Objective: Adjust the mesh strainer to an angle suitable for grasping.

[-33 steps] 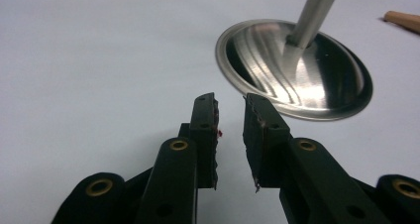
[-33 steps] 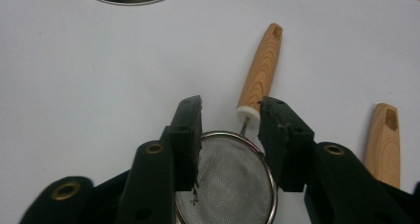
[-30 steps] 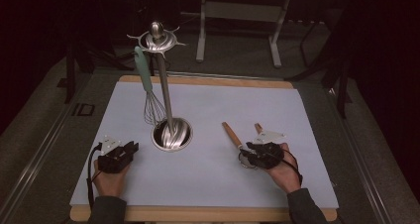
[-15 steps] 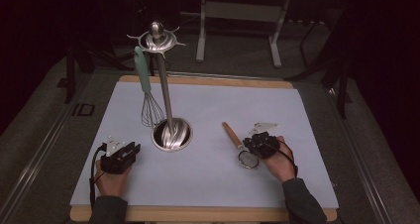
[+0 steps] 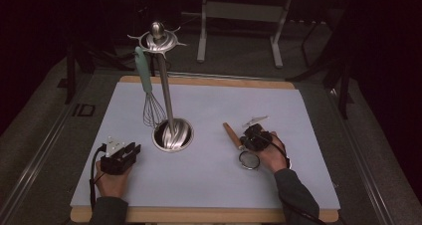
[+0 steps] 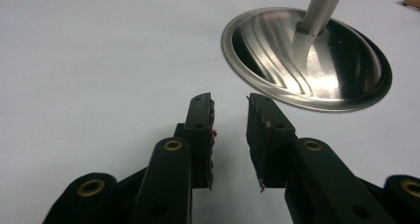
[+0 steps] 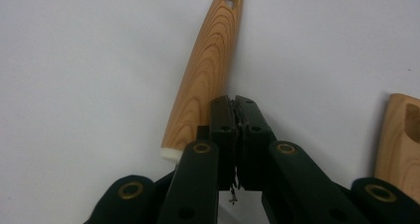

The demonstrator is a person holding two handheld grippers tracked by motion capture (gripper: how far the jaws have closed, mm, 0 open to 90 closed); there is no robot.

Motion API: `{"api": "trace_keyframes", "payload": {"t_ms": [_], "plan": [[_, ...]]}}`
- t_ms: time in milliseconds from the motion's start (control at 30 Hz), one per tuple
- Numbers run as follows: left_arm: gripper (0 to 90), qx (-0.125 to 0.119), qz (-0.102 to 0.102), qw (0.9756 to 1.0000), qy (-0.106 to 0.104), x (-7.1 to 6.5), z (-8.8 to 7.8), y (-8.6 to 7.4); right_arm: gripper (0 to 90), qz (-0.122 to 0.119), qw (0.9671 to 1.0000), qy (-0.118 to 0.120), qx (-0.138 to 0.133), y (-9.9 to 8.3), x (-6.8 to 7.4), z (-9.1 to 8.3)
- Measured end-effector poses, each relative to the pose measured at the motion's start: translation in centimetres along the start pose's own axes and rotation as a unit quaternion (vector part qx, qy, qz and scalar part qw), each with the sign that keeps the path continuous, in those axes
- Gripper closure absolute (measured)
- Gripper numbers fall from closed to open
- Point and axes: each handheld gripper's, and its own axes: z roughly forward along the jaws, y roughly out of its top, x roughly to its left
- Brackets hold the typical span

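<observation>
The room was dim around the lit white desk; glare streaked the steel base; close-ups stayed sharp.

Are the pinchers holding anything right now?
No. The left gripper is open over bare mat. The right gripper is shut with nothing between its pads, right beside the wooden handle.

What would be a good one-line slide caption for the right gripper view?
Right gripper, jaws shut with nothing between them, poised over a white table beside a wooden handle.
</observation>
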Motion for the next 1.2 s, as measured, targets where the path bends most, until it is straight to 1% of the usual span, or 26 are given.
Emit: {"api": "trace_keyframes", "payload": {"t_ms": [67,133,233,300,333,367,400,467,500,533,567,667,767,833,933,1033,1100,1200], "plan": [[72.3,0.000,0.000,1.0000,0.000,0.0,0.0,0.0,87.1,0.002,1.0000,0.003,-0.002,0.1,0.1,0.0],[72.1,0.000,0.001,1.0000,0.001,0.0,0.0,0.0,82.8,0.007,0.9999,0.009,-0.005,0.4,0.2,-0.1],[72.1,0.000,0.001,1.0000,0.001,0.0,0.0,0.0,79.8,0.025,0.9994,0.022,-0.012,0.7,0.1,-0.4],[72.2,0.001,0.002,1.0000,0.002,0.0,0.0,0.0,74.9,0.033,0.9989,0.030,-0.016,0.9,0.1,-0.5],[72.2,0.001,0.002,1.0000,0.002,0.0,0.0,0.0,74.9,0.033,0.9989,0.030,-0.016,0.9,0.1,-0.5],[72.2,0.001,0.003,1.0000,0.003,0.0,0.0,0.0,73.5,0.048,0.9976,0.044,-0.022,0.9,-0.1,-0.6],[72.2,0.001,0.003,1.0000,0.003,-0.1,0.0,0.0,73.4,0.054,0.9970,0.051,-0.020,0.9,-0.1,-0.6],[72.2,0.001,0.003,1.0000,0.004,-0.1,0.0,0.0,71.6,0.064,0.9961,0.058,-0.020,0.9,-0.2,-0.5],[72.2,0.001,0.003,1.0000,0.004,-0.1,0.0,0.0,70.0,0.072,0.9948,0.069,-0.023,0.9,-0.3,-0.6],[72.2,0.001,0.003,1.0000,0.004,-0.1,0.0,0.0,70.0,0.072,0.9948,0.069,-0.023,0.9,-0.3,-0.6],[72.2,0.001,0.003,1.0000,0.004,-0.1,0.0,0.0,69.9,0.084,0.9919,0.091,-0.028,0.9,-0.4,-0.7],[72.2,0.001,0.003,1.0000,0.005,-0.1,0.0,0.0,68.8,0.085,0.9914,0.100,-0.011,0.9,-0.3,-0.4],[72.1,0.001,0.004,1.0000,0.005,-0.1,0.0,0.0,68.8,0.088,0.9895,0.115,0.003,1.1,-0.1,-0.1],[72.2,0.001,0.004,1.0000,0.005,-0.1,0.0,0.0,68.8,0.103,0.9868,0.124,0.013,1.2,-0.2,0.0],[72.2,0.001,0.003,1.0000,0.005,-0.1,0.0,0.0,67.7,0.108,0.9848,0.131,0.036,1.5,-0.2,0.1],[72.1,0.001,0.003,1.0000,0.006,-0.1,0.0,0.0,68.0,0.100,0.9837,0.138,0.058,2.0,0.3,0.4],[72.2,0.001,0.003,1.0000,0.006,-0.1,0.0,0.0,68.8,0.085,0.9842,0.137,0.073,2.4,0.8,0.7],[72.2,0.001,0.002,1.0000,0.005,-0.1,0.0,0.0,69.3,0.068,0.9843,0.135,0.090,3.1,1.4,1.0]]}}
